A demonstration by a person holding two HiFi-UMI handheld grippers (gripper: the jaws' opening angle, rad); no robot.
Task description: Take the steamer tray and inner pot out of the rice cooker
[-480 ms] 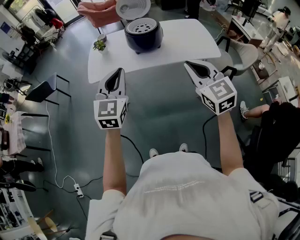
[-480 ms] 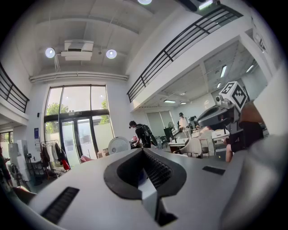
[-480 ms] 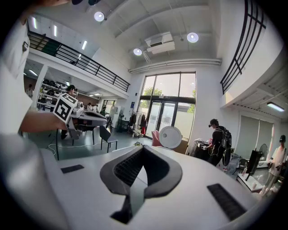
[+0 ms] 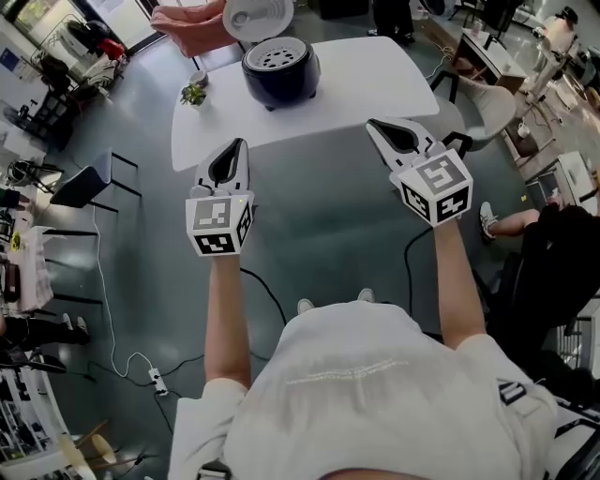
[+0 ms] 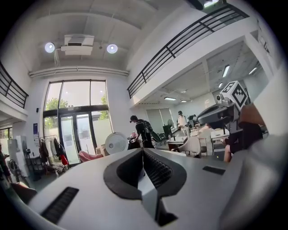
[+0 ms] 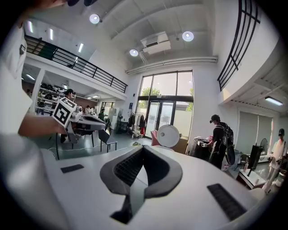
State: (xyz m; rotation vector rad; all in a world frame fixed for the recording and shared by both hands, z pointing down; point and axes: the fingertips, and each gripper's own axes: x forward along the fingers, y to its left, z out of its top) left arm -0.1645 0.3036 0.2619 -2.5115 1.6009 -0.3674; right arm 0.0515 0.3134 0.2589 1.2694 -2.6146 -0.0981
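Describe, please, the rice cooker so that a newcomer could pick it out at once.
Find the white table at the top of the head view. Left of its centre sits the rice cooker. It is the only dark, round thing, with a pale perforated tray on top and a white lid raised behind, unlike the small potted plant nearby.

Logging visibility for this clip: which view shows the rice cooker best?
The head view: the rice cooker stands on the white table, seen from above with its lid raised. Both gripper views show only that white lid, small and far off; the body cannot be made out.
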